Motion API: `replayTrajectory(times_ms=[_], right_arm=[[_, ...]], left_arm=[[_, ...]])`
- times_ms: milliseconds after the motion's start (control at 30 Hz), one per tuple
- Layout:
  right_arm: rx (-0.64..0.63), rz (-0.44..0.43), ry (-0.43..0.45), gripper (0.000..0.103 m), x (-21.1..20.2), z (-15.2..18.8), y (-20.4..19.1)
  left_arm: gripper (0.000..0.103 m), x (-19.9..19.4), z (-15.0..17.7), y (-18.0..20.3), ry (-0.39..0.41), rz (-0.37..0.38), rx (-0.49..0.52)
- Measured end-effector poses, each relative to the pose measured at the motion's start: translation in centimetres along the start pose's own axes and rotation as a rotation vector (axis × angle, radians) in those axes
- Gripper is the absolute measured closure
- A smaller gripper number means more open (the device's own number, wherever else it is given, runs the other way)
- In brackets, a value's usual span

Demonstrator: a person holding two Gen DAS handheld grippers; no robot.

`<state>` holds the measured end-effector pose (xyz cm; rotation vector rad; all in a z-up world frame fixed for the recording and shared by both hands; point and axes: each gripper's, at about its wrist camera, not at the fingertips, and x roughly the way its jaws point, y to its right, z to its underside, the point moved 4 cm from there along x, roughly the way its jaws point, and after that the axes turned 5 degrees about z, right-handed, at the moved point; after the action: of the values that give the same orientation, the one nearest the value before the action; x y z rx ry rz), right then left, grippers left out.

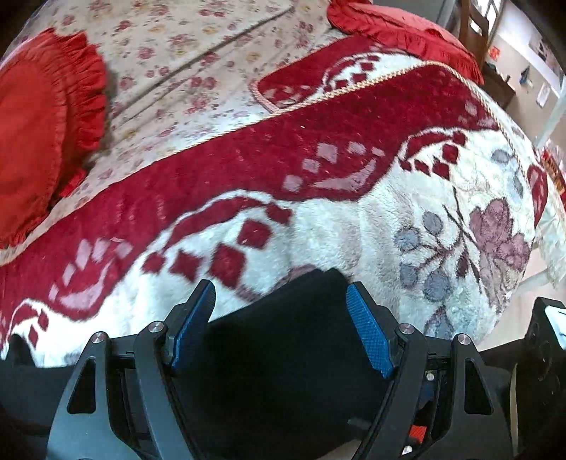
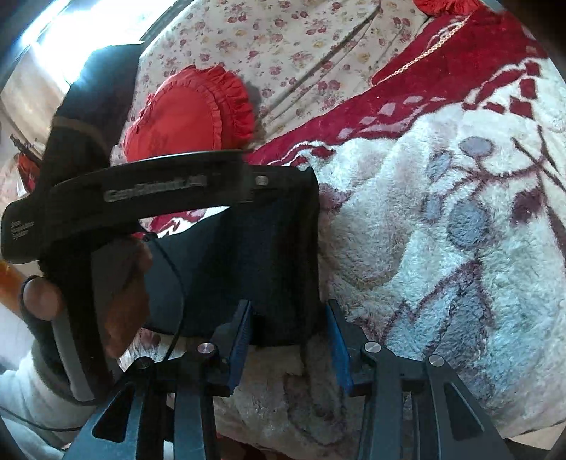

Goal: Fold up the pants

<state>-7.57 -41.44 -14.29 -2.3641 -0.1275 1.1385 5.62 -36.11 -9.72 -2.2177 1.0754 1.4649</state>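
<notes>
**Dark pants folded on the plush blanket, both grippers spread**

Left wrist view: The left gripper (image 1: 281,293) is seen pointing down at the bed, its jaws spread wide with the blue pads (image 1: 368,332) apart. Between and below them the dark pants (image 1: 283,318) are seen, lying on the white and red plush blanket (image 1: 353,219); the pads are not pressed on the cloth. Whether the fabric is touched from beneath cannot be told. Farther off, a floral sheet (image 1: 184,63) is spread over the bed. A red frilled cushion (image 1: 39,134) is placed at the far left, and a second red cushion (image 1: 399,28) at the far right. The picture is slightly blurred.

Right wrist view: The right gripper (image 2: 288,311) is held low over the near edge of the pants (image 2: 269,254), which are shown as a folded dark rectangle on the blanket (image 2: 442,230). Its jaws are spread, one blue pad at each side of the near right corner of the cloth, and no pinching is seen. At the left, the other gripper's black body (image 2: 141,191) is held by a hand (image 2: 120,283) over the left part of the pants. Behind it the red frilled cushion (image 2: 191,109) is seen on the floral sheet (image 2: 300,42).
</notes>
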Motion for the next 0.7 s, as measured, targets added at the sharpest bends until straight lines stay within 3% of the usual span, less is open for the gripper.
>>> replayTrajectory(times_ms=[233,400,467,567,700], right_arm=[[0.023,-0.027,0.010,0.063,0.3,-0.3,0.3],[0.031,-0.037,0.017,0.065,0.2,-0.4,0.4],[0.015,-0.015,0.021,0.075,0.3,-0.5,0.2],[0.014,-0.015,0.027,0.085,0.2,-0.9,0.0],[-0.022,-0.038,0.053,0.090,-0.7,-1.6,-1.6]], left_arm=[[0.026,2.1,0.4,1.0,-0.054,0.009,0.068],[0.046,2.3,0.8,1.0,-0.024,-0.008,0.107],[0.060,2.0,0.8,1.2,-0.010,-0.001,0.120],[0.073,1.0,0.9,1.2,0.005,0.011,0.117],[0.081,-1.0,0.6,0.4,0.018,0.077,0.080]])
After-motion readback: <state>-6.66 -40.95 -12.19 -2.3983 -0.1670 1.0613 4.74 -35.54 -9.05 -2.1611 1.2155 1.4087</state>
